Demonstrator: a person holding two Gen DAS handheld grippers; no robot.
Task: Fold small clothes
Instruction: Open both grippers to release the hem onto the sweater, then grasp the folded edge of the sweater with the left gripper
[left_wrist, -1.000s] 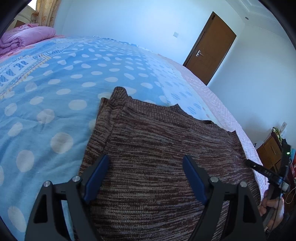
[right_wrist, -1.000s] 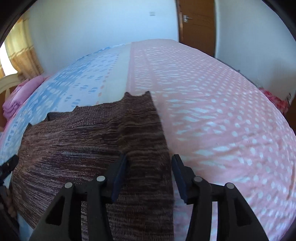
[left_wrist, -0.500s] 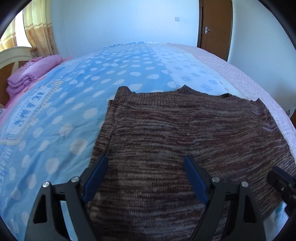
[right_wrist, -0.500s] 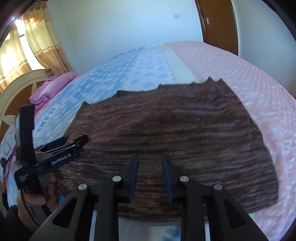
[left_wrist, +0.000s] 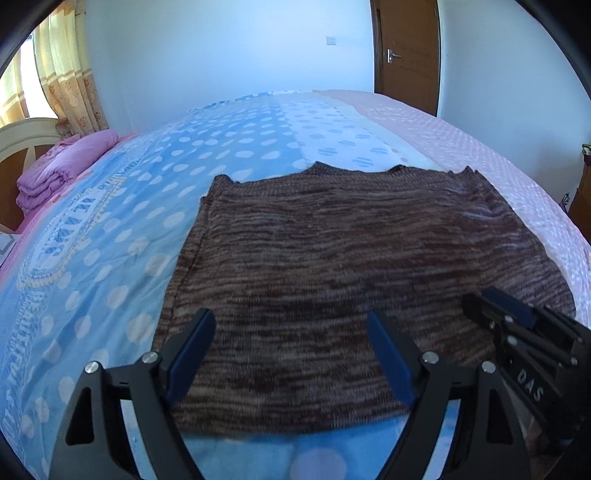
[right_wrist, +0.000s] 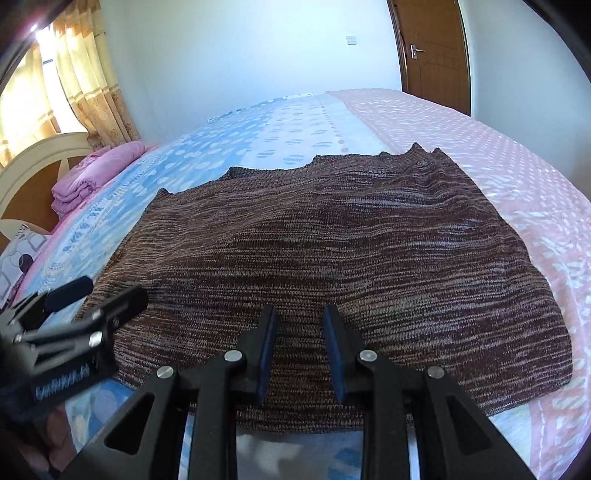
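Brown marled knitted garment (left_wrist: 347, 266) lies flat at frame centre on the dotted blue-and-pink bedspread (left_wrist: 110, 236), ready for folding. Left gripper (left_wrist: 291, 350) gapes wide, empty; right gripper (right_wrist: 300, 349), narrowed, grasps nothing, poised above the near hem.

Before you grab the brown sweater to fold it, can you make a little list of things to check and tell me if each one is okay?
1. Brown sweater lying flat on the bed: ok, spread out, only small ripples near its far right corner.
2. Near hem within reach: ok, it lies just in front of both grippers.
3. Left gripper ready to grab: ok, jaws wide open over the sweater, nothing between them.
4. Right gripper ready to grab: not ok, its jaws have just been closing to a narrow gap, with no cloth pinched.
5. Sleeves tucked in: cannot tell, no sleeve shows.
6. Pink folded blanket out of the way: ok, far off by the headboard.
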